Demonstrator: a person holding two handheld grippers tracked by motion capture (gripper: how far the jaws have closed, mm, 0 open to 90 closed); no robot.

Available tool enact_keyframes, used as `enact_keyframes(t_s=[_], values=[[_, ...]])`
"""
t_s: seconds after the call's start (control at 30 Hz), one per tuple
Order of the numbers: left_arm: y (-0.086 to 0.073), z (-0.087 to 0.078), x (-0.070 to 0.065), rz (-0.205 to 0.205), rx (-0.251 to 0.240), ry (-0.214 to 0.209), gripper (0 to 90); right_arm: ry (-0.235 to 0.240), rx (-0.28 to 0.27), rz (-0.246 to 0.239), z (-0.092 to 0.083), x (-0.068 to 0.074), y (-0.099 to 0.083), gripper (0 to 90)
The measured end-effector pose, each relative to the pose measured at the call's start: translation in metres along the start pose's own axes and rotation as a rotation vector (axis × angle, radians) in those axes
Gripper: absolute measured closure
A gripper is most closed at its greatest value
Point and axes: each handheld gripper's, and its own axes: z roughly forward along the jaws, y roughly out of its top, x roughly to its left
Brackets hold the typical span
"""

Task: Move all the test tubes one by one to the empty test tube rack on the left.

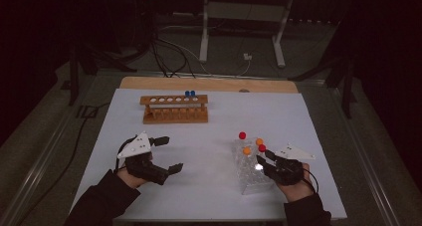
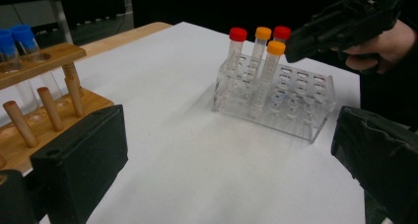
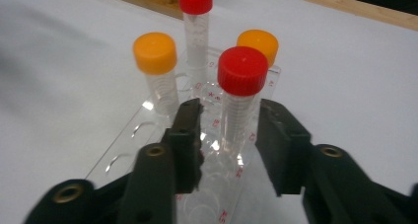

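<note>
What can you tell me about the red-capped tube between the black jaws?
The red-capped tube is a clear plastic tube with a round red screw cap and ribbed threads below it. It stands upright in the clear rack, near two orange-capped tubes and another red one. The right gripper has its black jaws on either side of the tube, below the cap; a small gap shows on each side, so they do not seem to press it yet. It looks empty.

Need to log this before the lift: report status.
Right claw straddles the near red-capped clear plastic tube, pads not pressing. Left claw open, idle. Orange-capped tube close beside.
</note>
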Motion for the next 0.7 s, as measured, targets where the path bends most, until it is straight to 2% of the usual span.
enact_keyframes(t_s=[0.3, 0.7], values=[[-0.001, 0.0, 0.001, -0.007, 0.0, -0.002, 1.6, -0.01, 0.025, 0.004, 0.01, -0.002, 0.0, 71.3], [-0.003, 0.001, 0.001, -0.005, 0.006, 0.002, 1.6, -0.03, 0.05, -0.005, 0.017, 0.0, -0.001, 74.5]])
